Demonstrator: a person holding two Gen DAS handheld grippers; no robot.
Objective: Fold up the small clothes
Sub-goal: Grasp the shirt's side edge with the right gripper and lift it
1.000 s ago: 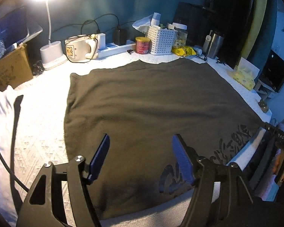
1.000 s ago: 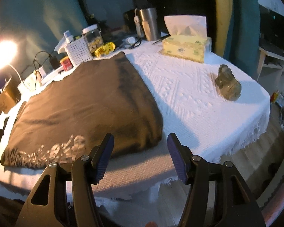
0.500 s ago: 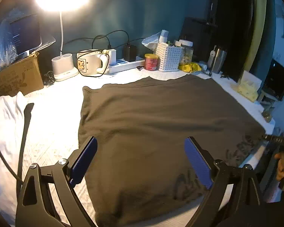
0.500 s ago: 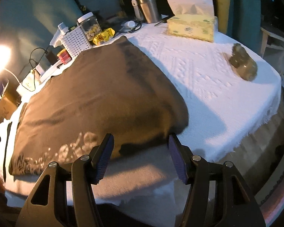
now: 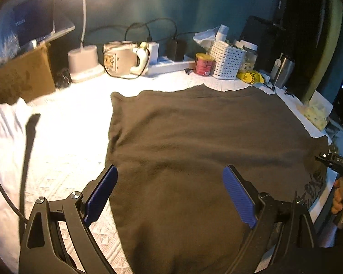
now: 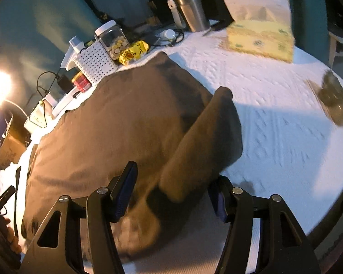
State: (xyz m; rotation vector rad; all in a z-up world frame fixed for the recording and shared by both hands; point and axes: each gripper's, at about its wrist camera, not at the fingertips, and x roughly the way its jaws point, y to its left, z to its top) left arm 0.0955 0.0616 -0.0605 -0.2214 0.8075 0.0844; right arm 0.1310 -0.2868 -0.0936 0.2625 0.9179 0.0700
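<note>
- Dark brown folded cotton garment [image 5: 205,159] lies flat, reaching the tabletop's [image 6: 274,123] near edge.
- Left gripper [image 5: 170,196]: jaws just opened wide, holding nothing.
- Right gripper [image 6: 171,196]: jaws apart around a raised fold, unpinched; closing carelessly could bunch layers.

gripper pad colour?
Blue, ribbed pads on black arms; clearest in the left wrist view.

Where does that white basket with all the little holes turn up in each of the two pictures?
Left wrist view: white basket at upper right, behind the dark garment.
Right wrist view: white basket at upper left, beyond the garment.
Shared landmark: the yellow packet beside it.
</note>
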